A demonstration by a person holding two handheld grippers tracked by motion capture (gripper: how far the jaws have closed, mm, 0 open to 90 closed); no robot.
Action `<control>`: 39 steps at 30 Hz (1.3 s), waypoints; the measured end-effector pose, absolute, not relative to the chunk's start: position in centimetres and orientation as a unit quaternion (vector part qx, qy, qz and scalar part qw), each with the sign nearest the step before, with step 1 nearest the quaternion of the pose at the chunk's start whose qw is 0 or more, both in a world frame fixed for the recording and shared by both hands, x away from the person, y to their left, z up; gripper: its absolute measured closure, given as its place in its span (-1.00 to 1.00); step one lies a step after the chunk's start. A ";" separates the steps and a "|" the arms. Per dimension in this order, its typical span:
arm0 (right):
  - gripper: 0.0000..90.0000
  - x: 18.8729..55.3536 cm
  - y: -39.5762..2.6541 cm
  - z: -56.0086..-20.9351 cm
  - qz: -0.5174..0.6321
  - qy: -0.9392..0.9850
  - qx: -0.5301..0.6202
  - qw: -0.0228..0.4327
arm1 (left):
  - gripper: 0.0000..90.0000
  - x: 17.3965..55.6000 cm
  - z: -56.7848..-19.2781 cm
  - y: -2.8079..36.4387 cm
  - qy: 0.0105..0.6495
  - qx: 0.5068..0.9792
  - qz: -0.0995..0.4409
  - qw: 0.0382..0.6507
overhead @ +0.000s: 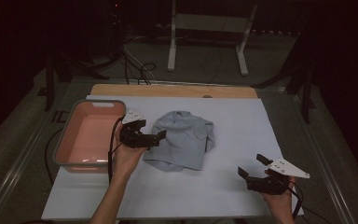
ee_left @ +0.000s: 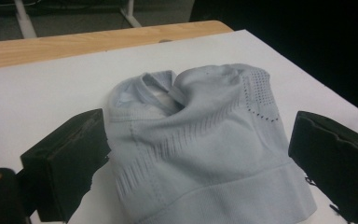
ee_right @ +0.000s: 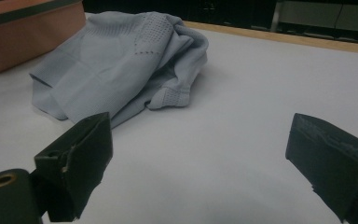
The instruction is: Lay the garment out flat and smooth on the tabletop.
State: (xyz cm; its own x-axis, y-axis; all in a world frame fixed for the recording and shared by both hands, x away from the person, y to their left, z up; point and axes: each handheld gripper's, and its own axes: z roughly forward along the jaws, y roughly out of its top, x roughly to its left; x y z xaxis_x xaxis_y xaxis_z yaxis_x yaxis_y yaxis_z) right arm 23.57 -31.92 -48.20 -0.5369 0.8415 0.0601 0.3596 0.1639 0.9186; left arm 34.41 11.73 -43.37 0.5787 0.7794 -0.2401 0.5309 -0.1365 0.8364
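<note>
A crumpled light-blue knit garment [overhead: 184, 137] lies on the white table sheet [overhead: 242, 121], a little left of centre. My left gripper [overhead: 156, 138] is at its left edge and open. In the left gripper view the garment [ee_left: 200, 140] lies between the wide-spread jaws of my left gripper [ee_left: 200, 163]; the left pad [ee_left: 70, 158] is right at the cloth's edge and the right pad [ee_left: 331, 158] stands apart from it. My right gripper [overhead: 251, 165] hovers open near the front right corner, with bare sheet between its jaws [ee_right: 205, 158]. It faces the garment [ee_right: 121, 60] from a distance.
A pink tub with a grey rim [overhead: 65, 135] stands at the table's left edge, close beside my left hand; its wall [ee_right: 28, 32] is also in the right gripper view. A wooden strip [overhead: 172, 90] runs along the far edge. A white frame [overhead: 209, 23] stands on the floor behind.
</note>
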 end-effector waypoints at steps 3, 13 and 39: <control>-0.83 23.6 -31.9 -48.2 0.495 0.724 0.415 0.243 | -0.83 34.4 -44.0 11.5 0.439 0.751 0.128 0.477; -0.83 23.6 -31.8 -48.2 0.495 0.725 0.414 0.242 | -0.70 34.4 -45.8 11.3 0.445 0.758 0.120 0.462; -0.83 23.6 -31.8 -48.2 0.495 0.725 0.413 0.242 | -0.44 34.6 -49.8 10.5 0.478 0.793 0.126 0.356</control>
State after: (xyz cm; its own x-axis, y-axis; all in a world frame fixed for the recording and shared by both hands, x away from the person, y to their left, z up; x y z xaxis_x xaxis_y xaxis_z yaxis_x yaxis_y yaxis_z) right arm 23.60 -31.78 -48.22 -0.5418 0.8385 0.0582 0.3598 0.1688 0.9176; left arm 34.60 10.55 -49.80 0.5116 0.8478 -0.1392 0.6680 -0.2906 0.6850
